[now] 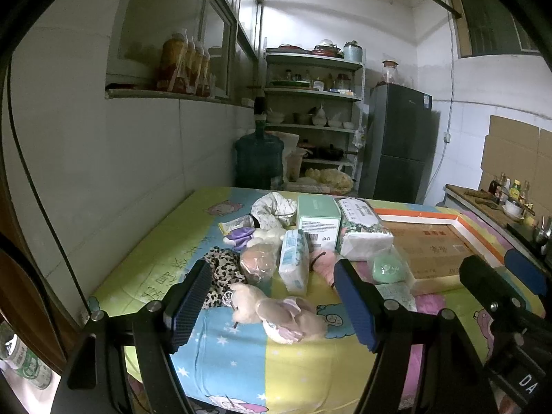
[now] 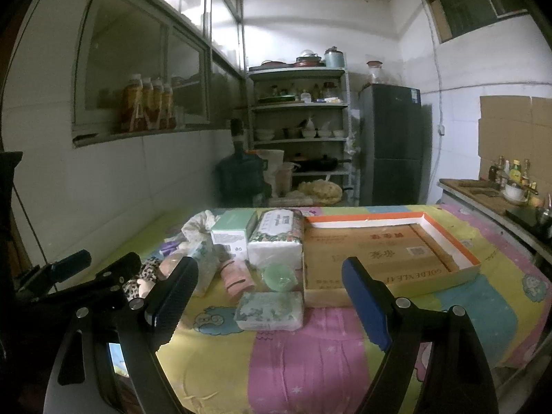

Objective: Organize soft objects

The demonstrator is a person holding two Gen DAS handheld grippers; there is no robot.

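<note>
Table with a cartoon-print sheet [image 2: 293, 362] is taking up the whole foreground, everything sitting on it. Shallow cardboard tray [image 2: 462, 269] is lying empty on the right side, probably the place the soft stuff is meant to go. Pile of items is sitting bunched just left of the tray, none in it yet: big napkin pack [image 2: 276, 241] leaning against a green box [image 2: 231, 231], small tissue pack [image 2: 269, 310] lying flat nearest the right gripper, a green round thing in plastic [image 2: 279, 276] touching the tray's edge.

Plush toy [image 1: 283, 314] is lying on its side closest to the left gripper, leopard-print cloth [image 1: 224, 272] just behind it.

Left gripper [image 1: 265, 307] is hovering with jaws spread wide, nothing between the pads, lined up over the plush toy, looks like that's the first pick. Right gripper [image 2: 269, 293] is hovering jaws wide apart too, empty, aimed toward the small tissue pack.
</note>
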